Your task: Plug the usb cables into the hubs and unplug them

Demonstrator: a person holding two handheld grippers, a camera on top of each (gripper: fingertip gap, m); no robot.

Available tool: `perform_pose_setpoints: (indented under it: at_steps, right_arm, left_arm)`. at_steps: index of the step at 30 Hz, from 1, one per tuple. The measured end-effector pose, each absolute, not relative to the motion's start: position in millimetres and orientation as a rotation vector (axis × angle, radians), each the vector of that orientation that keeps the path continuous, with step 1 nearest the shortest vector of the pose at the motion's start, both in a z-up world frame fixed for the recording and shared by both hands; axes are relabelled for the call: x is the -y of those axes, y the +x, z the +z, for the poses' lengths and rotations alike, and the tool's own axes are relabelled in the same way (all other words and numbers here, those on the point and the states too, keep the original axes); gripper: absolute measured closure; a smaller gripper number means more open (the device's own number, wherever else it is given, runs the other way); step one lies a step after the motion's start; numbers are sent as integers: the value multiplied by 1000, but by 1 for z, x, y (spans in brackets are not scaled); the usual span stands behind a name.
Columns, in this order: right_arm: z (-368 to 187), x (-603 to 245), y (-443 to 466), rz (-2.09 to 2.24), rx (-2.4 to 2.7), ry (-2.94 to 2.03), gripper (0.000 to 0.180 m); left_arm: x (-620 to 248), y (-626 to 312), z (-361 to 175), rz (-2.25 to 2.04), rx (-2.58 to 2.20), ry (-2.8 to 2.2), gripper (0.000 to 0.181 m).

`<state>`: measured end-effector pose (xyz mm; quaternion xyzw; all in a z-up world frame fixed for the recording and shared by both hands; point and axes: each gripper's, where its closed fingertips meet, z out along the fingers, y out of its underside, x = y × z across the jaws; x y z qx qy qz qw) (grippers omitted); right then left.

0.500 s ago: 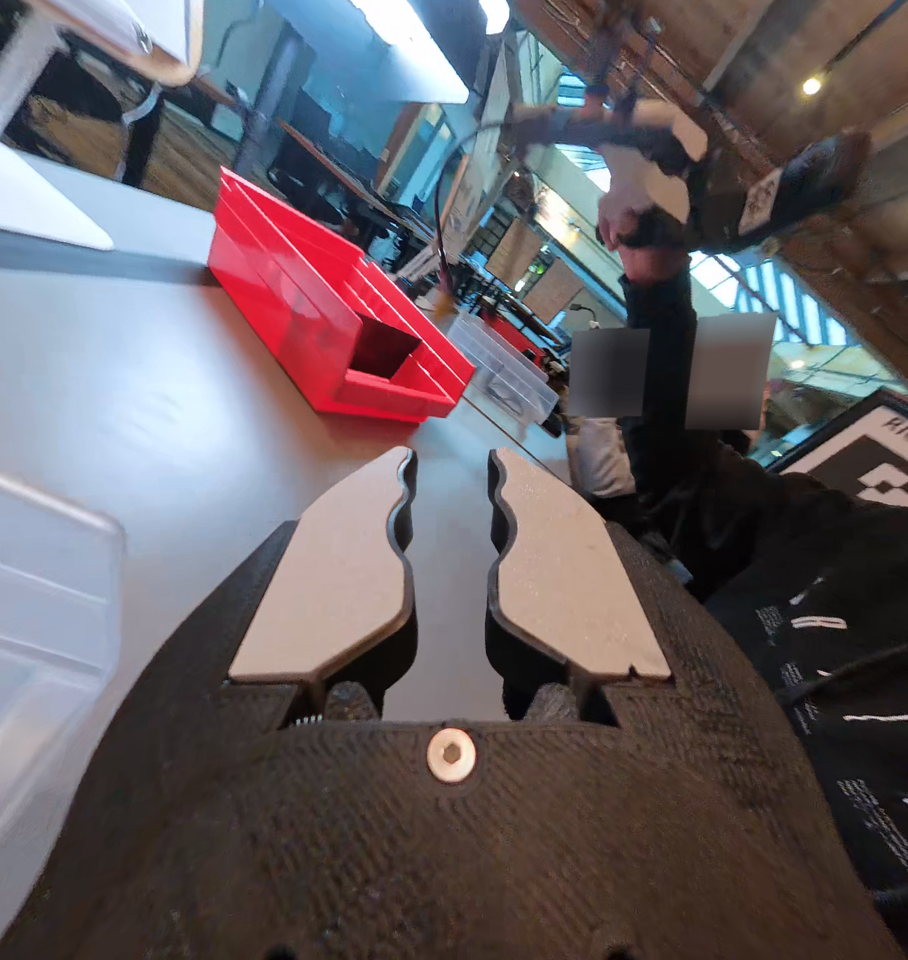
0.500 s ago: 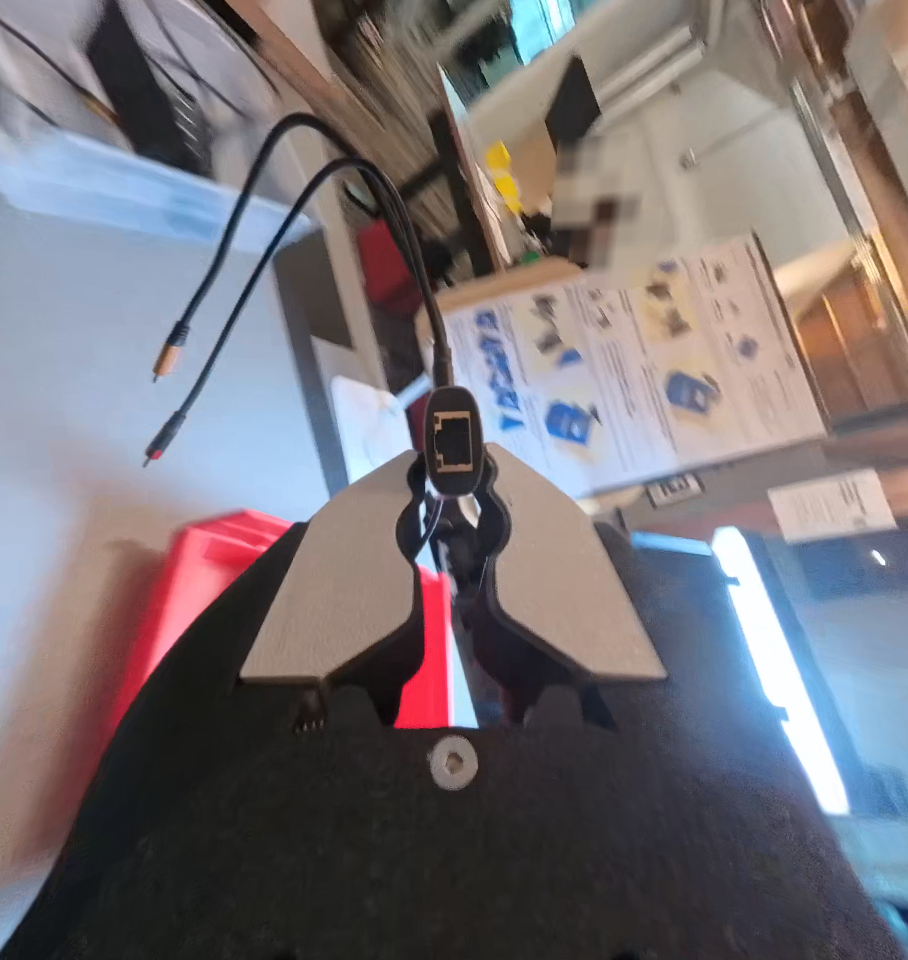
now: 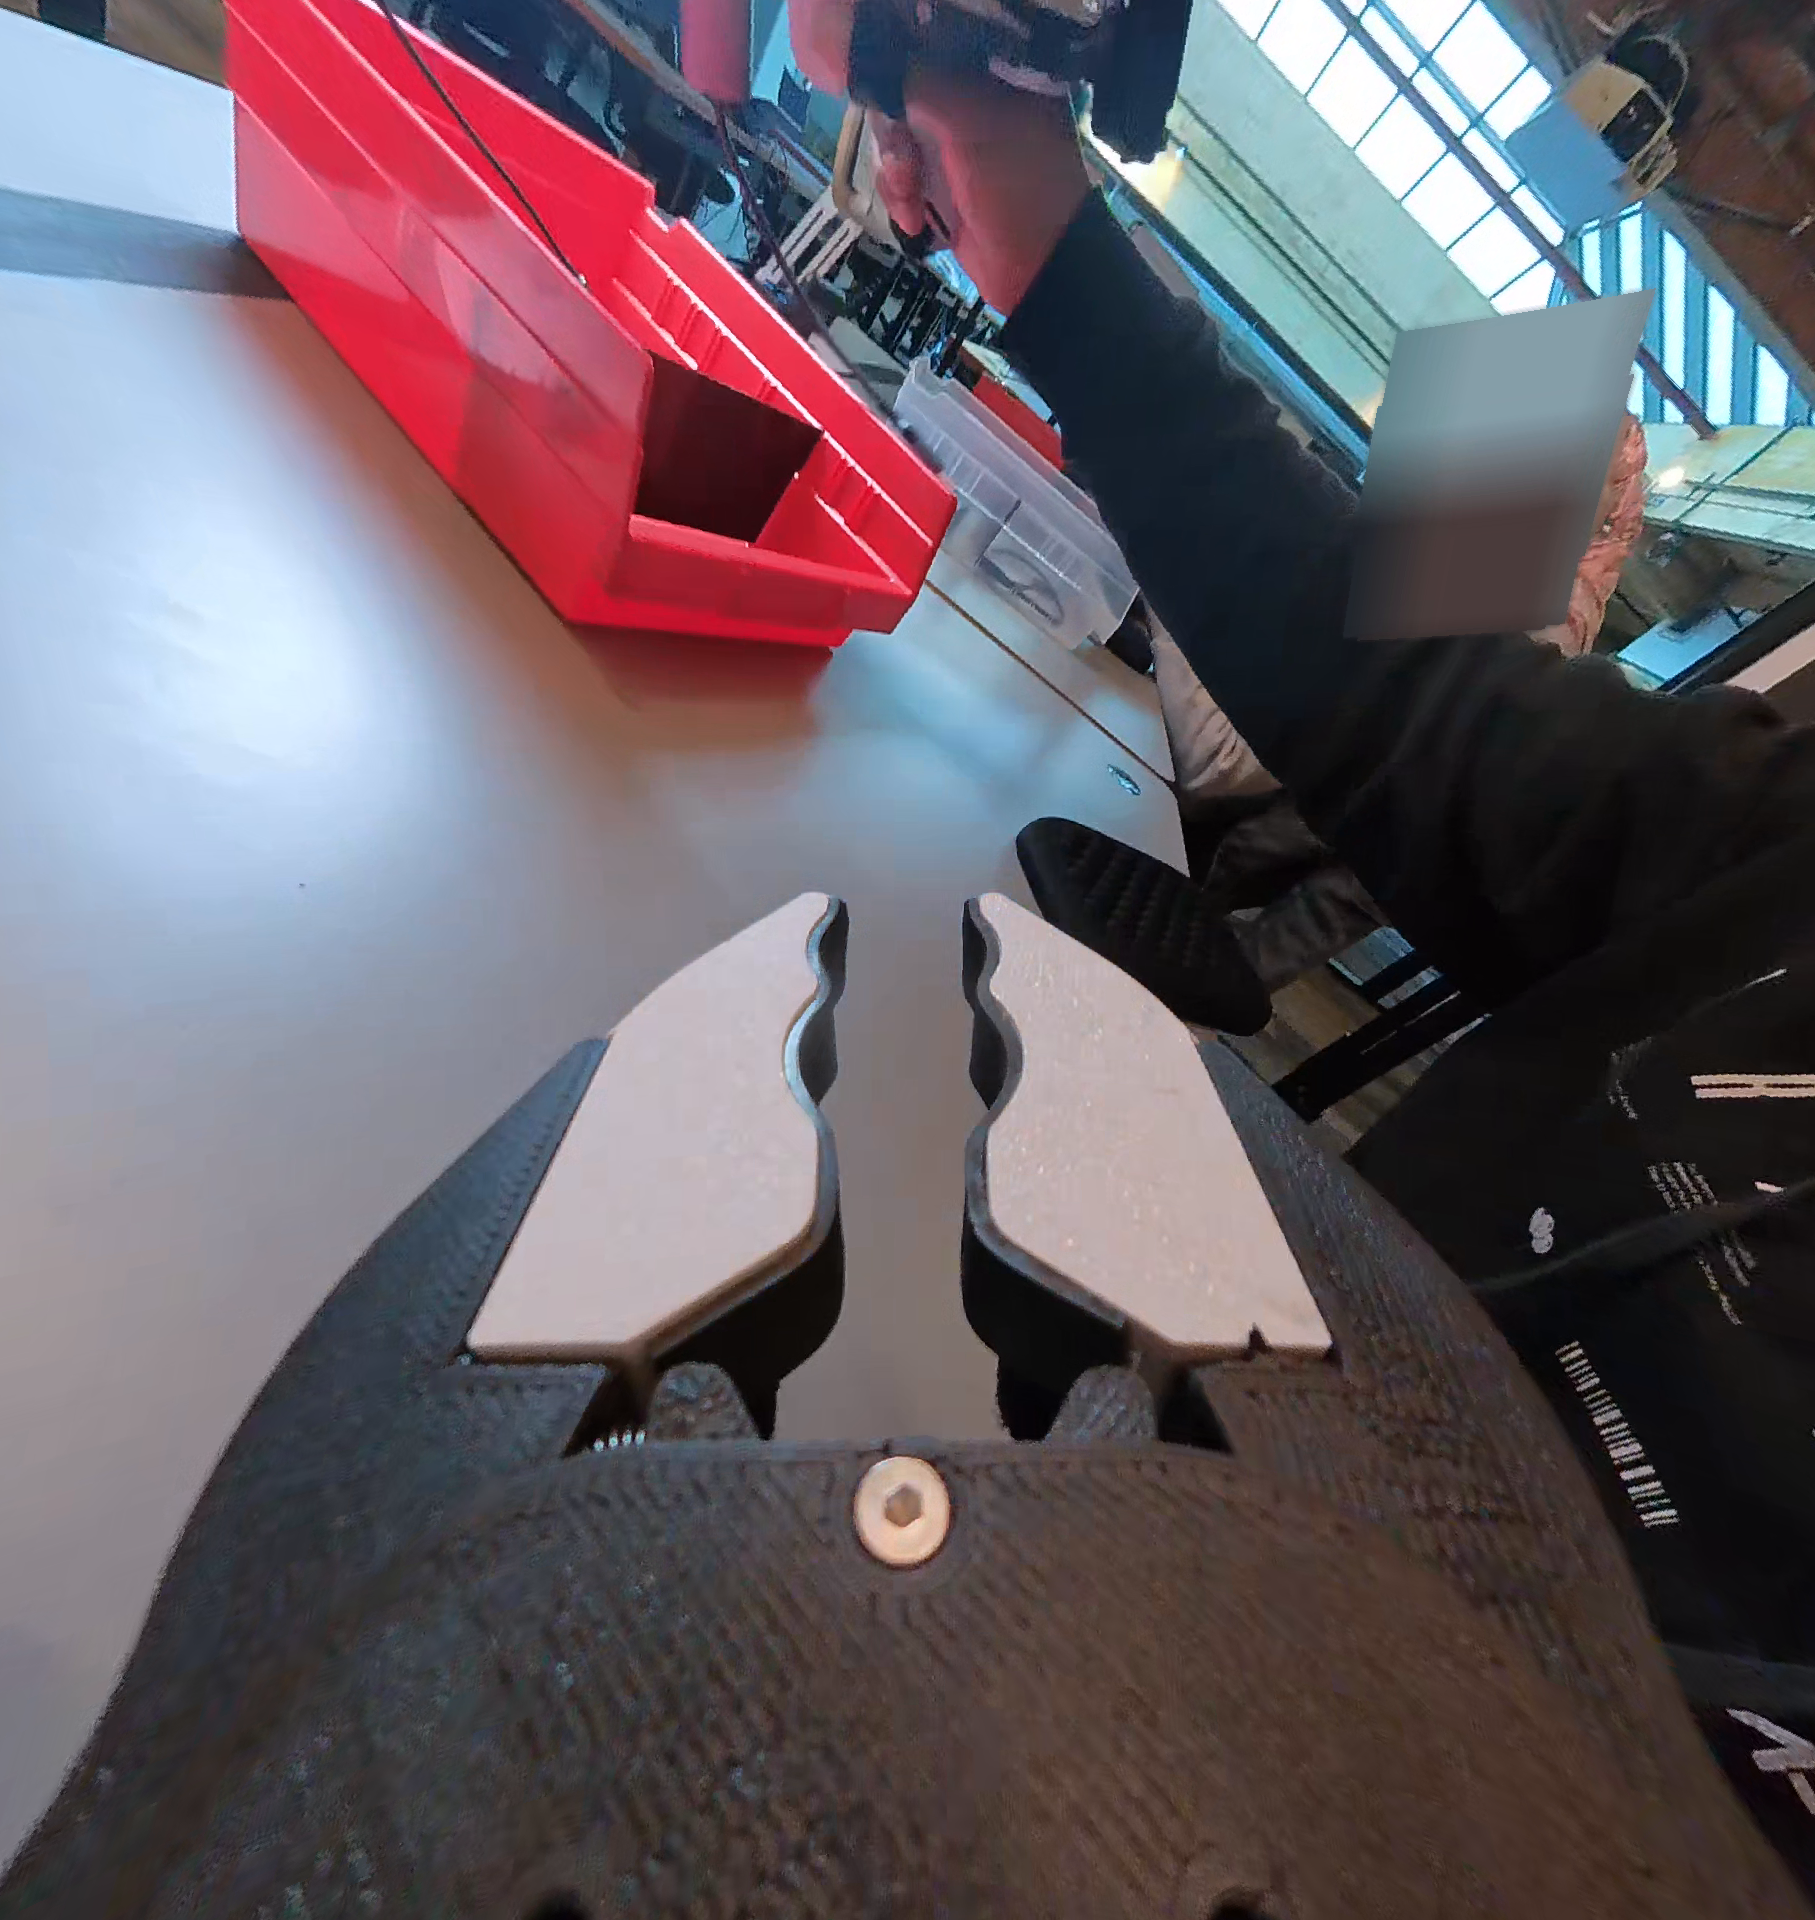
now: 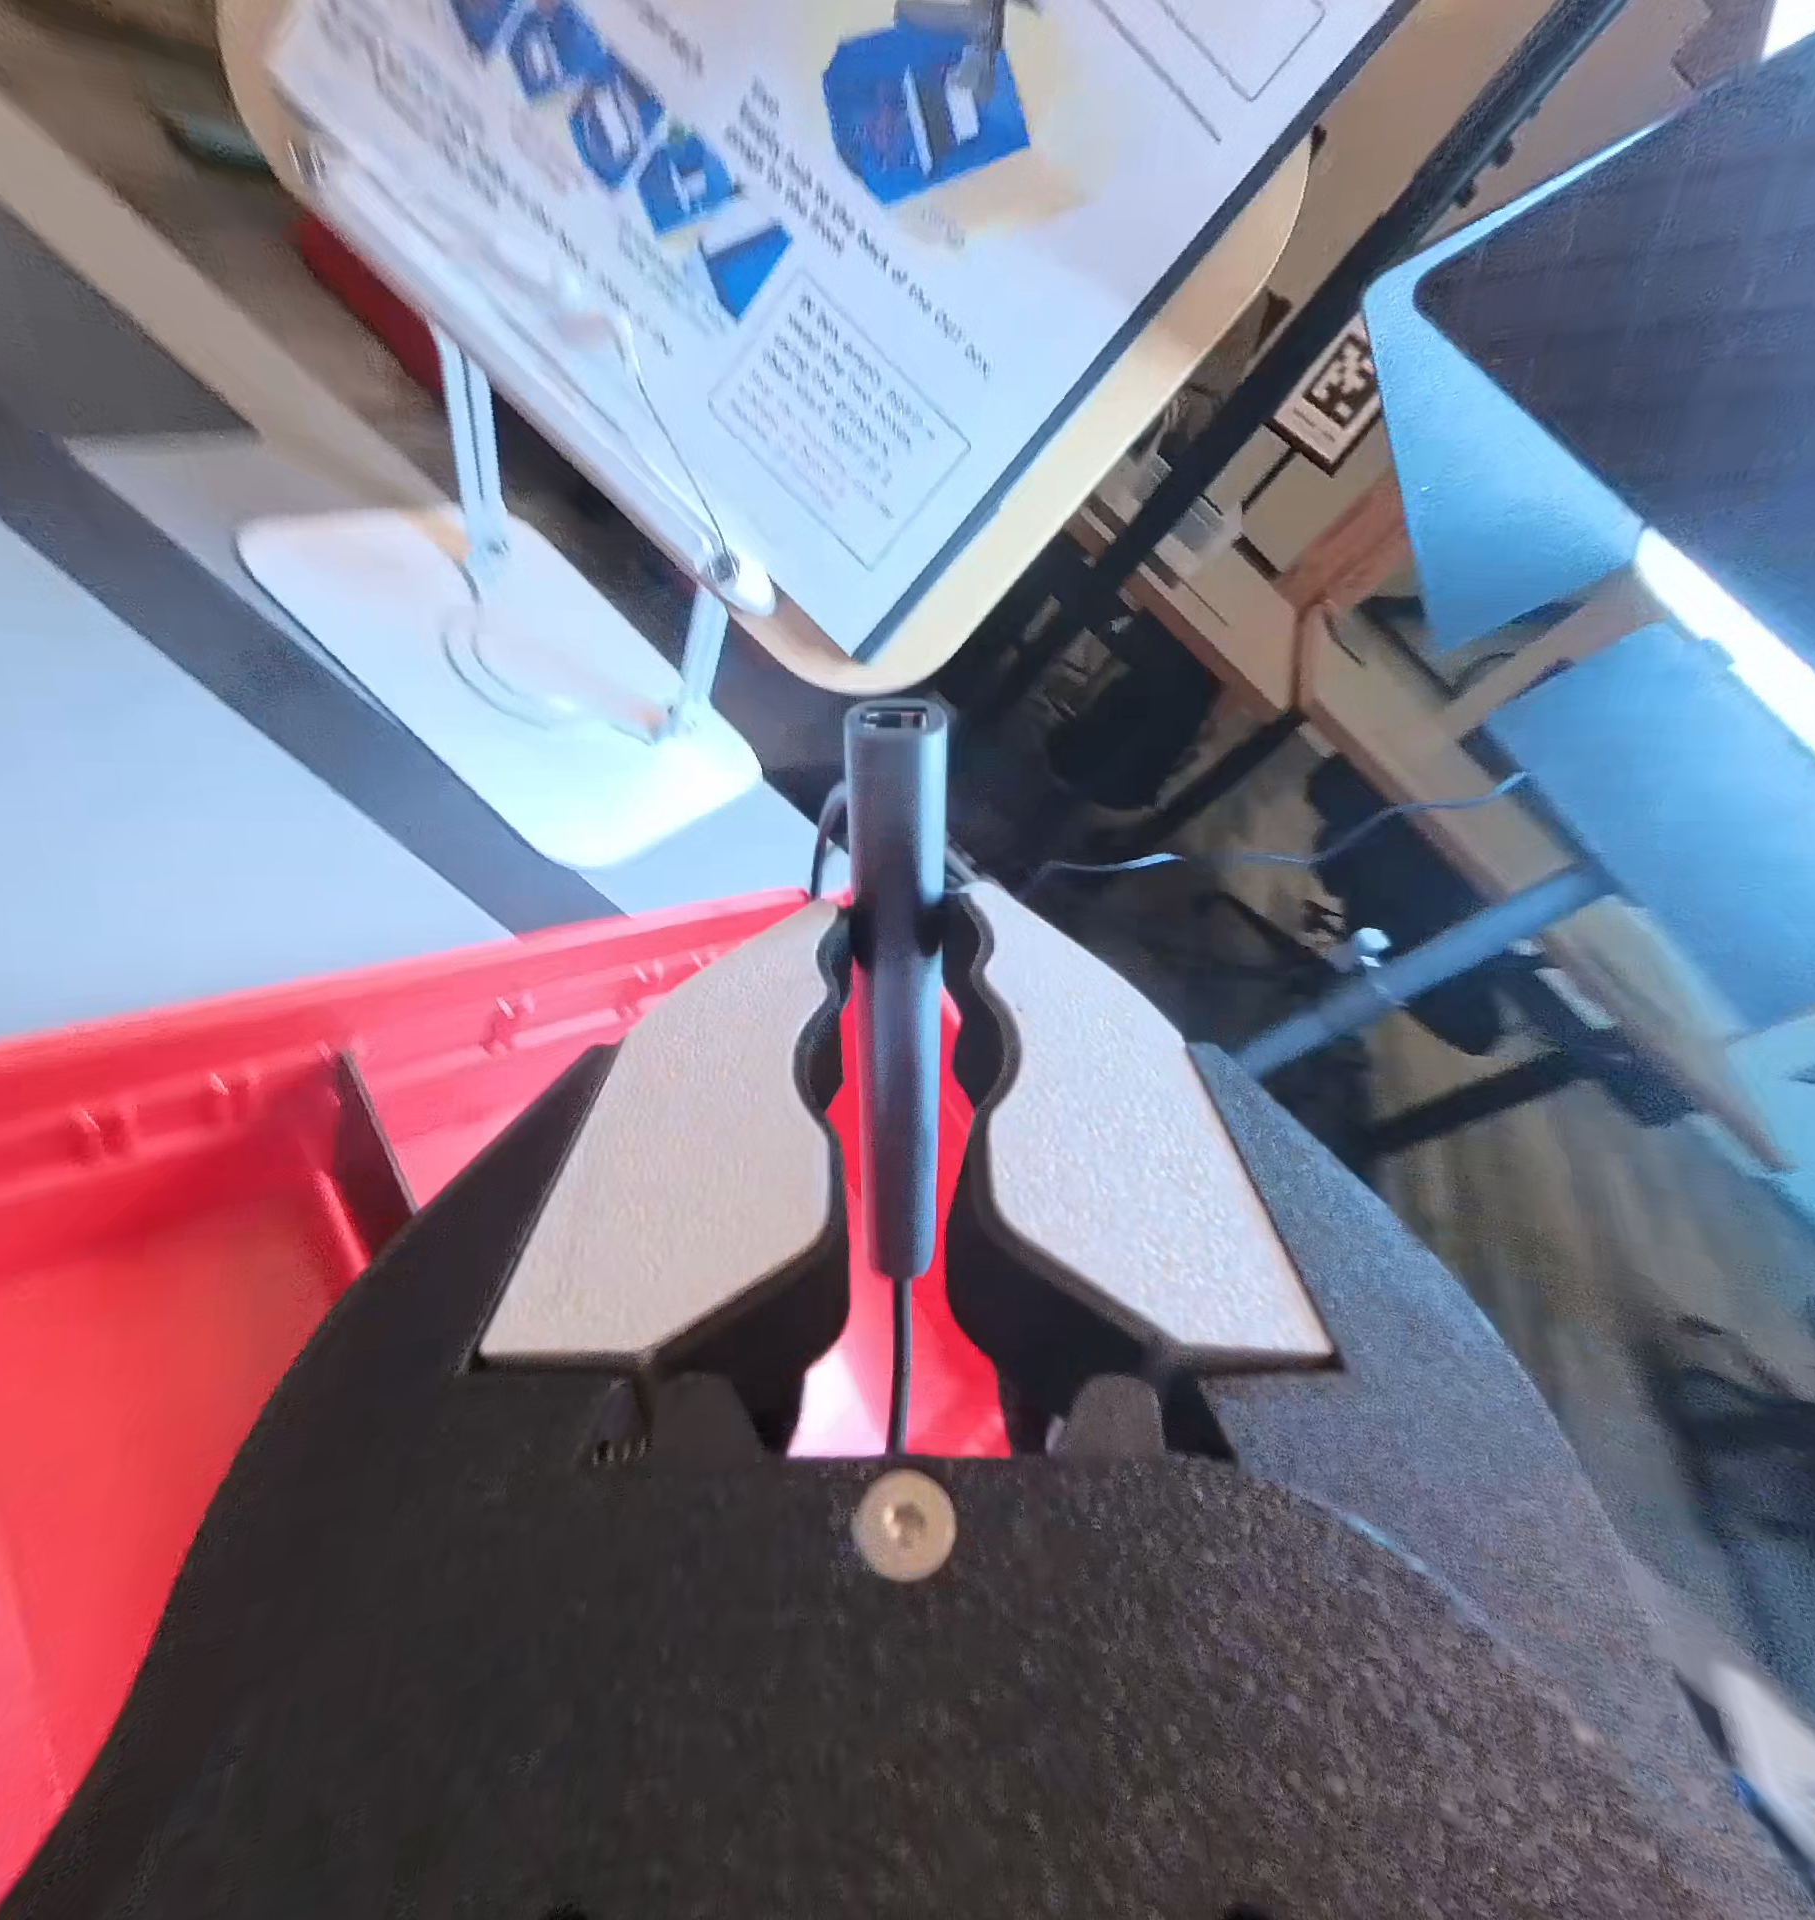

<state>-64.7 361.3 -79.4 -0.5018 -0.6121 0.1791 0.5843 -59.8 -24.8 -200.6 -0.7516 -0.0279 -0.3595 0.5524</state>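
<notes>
R hand-held gripper [image 4: 901, 914] clamps hub [image 4: 895, 997]; L [image 3: 903, 925] apart.

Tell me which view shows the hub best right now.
The right wrist view: the dark hub stands clamped between the right gripper fingers, port end forward. The left wrist view shows only a thin cable hanging over the red bin.

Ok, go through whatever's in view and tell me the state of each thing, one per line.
Left gripper: open, empty, low over the table.
Right gripper: shut on the hub.
Hub: clamped upright, end port empty.
Red bin: on the table, front compartment looks empty.
</notes>
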Motion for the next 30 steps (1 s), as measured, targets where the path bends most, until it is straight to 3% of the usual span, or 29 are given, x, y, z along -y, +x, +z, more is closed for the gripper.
perform_pose_setpoints:
  at_steps: [4,11,18,19,21,25,30]
  right_arm:
    - [-78,-360,-85,602,1370,-1188,163]
    - [-87,-382,-108,556,1439,-1238,163]
    - [-180,-405,-84,418,1809,-1461,162]
    - [-196,-408,-74,351,1867,-1517,160]
    - [-210,-415,-61,239,1915,-1554,138]
    - [-180,-390,-56,430,1857,-1535,120]
    - [-130,-330,-37,611,1749,-1371,119]
  left_arm:
    - [23,-57,-210,-843,60,-1814,160]
    - [21,-51,-222,-844,45,-1864,160]
    - [20,-46,-228,-828,13,-1900,160]
    - [20,-45,-228,-832,11,-1901,160]
    - [20,-44,-229,-835,9,-1906,160]
    - [20,-44,-228,-826,4,-1905,160]
    - [20,-51,-222,-753,4,-1899,156]
